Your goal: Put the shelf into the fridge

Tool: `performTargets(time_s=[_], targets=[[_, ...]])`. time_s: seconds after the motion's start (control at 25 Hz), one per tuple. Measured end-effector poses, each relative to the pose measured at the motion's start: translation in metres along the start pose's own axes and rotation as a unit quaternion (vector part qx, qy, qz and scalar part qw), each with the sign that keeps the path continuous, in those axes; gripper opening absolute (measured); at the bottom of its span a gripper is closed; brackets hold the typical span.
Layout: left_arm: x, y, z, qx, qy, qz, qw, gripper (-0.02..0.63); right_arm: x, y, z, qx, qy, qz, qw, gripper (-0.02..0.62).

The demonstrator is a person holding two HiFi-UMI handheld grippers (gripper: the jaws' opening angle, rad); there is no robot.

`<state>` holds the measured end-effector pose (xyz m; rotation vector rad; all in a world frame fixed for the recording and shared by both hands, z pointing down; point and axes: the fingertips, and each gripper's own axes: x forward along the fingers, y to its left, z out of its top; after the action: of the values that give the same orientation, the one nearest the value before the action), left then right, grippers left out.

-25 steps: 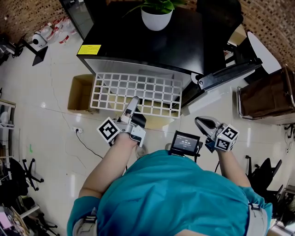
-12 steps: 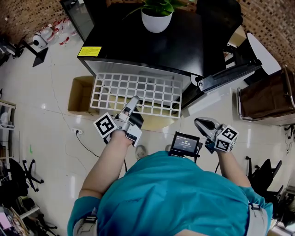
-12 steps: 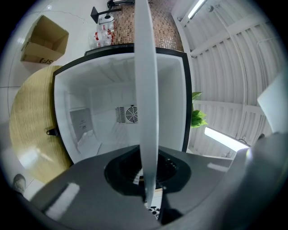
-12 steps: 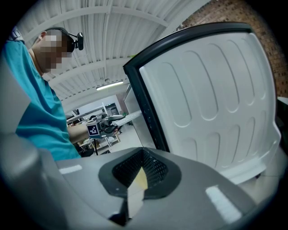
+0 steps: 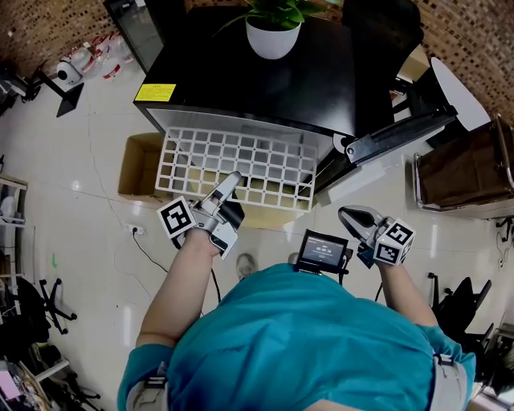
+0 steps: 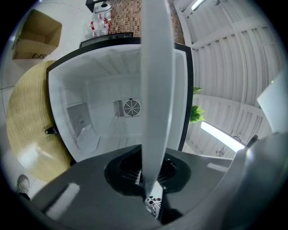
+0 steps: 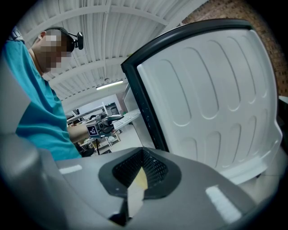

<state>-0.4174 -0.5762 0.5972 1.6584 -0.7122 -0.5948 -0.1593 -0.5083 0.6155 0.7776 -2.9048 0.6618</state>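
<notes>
Glossy pale tile floor (image 5: 88,217), brick wall (image 5: 40,24) behind fridge (image 5: 257,80)

- Fridge (image 5: 265,76): one, far centre.
- Door (image 5: 397,132): one, open at the right.
- Shelf (image 5: 241,164): one, a white grid.
- Grippers: two, the left gripper (image 5: 231,180) and the right gripper (image 5: 348,213).
- Marker cubes: two, the left cube (image 5: 177,222) and the right cube (image 5: 391,242).
- Plant (image 5: 273,28): one, potted, on the fridge top.
- Label (image 5: 156,87): one, yellow, far left on the fridge top.
- Box (image 5: 140,164): one, cardboard, left of the fridge.
- Screen (image 5: 322,249): one, near centre.
- Fan (image 6: 131,108): one, on the fridge's back wall.
</notes>
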Motion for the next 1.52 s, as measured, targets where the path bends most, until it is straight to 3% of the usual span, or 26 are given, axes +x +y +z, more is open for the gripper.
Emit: performTargets(time_s=[0.28, 0.76, 1.08, 1.28, 1.52], targets=[[0.003, 0.006, -0.004, -0.031, 0.001, -0.009, 0.9995, 0.028, 0.004, -0.001, 0.003, -0.002, 0.002, 0.004, 1.000, 0.002], [0.001, -0.002, 0.001, 0.002, 0.042, 0.045, 0.9981, 0.032, 0.008, 0.002, 0.000, 0.000, 0.005, 0.006, 1.000, 0.002], [0.014, -0.002, 0.011, 0.000, 0.047, 0.038, 0.9982, 0.032, 0.009, 0.000, -0.004, 0.002, 0.009, 0.006, 1.000, 0.002], [0.029, -0.001, 0.019, 0.001, 0.033, 0.020, 0.9993, 0.035, 0.012, 0.001, -0.006, 0.004, 0.011, 0.010, 1.000, 0.002], [0.037, 0.004, 0.032, 0.022, -0.012, 0.007, 0.9997, 0.035, 0.011, 0.001, -0.007, 0.005, 0.012, 0.007, 1.000, 0.002]])
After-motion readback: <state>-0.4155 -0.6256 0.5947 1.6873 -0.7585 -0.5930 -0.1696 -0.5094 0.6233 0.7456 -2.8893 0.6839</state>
